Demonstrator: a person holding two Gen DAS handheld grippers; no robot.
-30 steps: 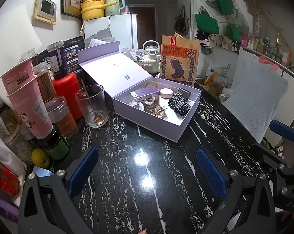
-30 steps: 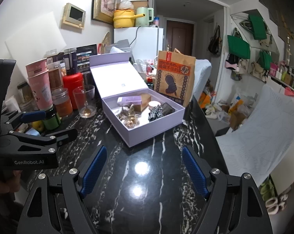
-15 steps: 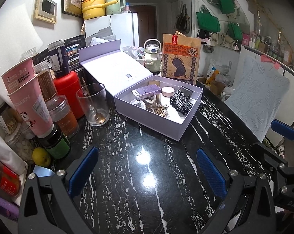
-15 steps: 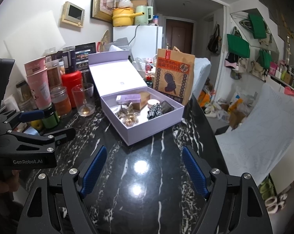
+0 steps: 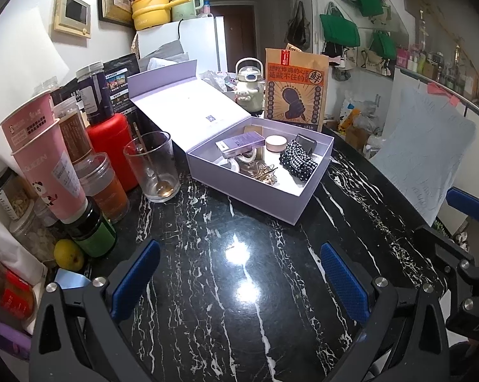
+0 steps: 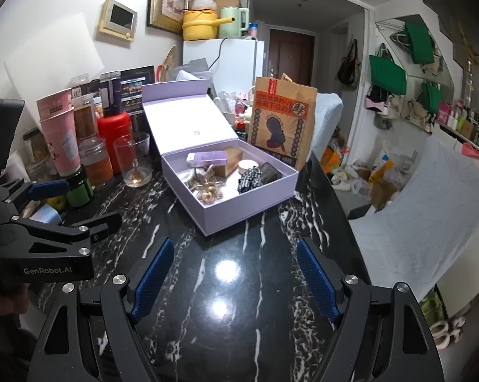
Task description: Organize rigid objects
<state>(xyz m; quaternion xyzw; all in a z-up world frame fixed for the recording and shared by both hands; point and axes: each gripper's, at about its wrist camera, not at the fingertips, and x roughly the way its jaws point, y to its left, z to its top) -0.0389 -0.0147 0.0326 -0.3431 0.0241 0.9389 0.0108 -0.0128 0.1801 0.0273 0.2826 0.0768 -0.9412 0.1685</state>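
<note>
While both grippers hover apart over the black marble desk (image 5: 207, 286), bare desk lies right ahead of the left gripper (image 5: 239, 273) and right gripper (image 6: 233, 273), both with jaws wide, nothing between. Desk's right edge drops off beside the right gripper. Beyond sits the lilac box (image 6: 239, 203), lid flipped back, holding a purple carton (image 6: 207, 158), checked scrunchie (image 6: 249, 180), round tin (image 5: 275, 141), gold clips (image 5: 265, 170). Glass (image 5: 152, 167) and jars crowd left of it.
</note>
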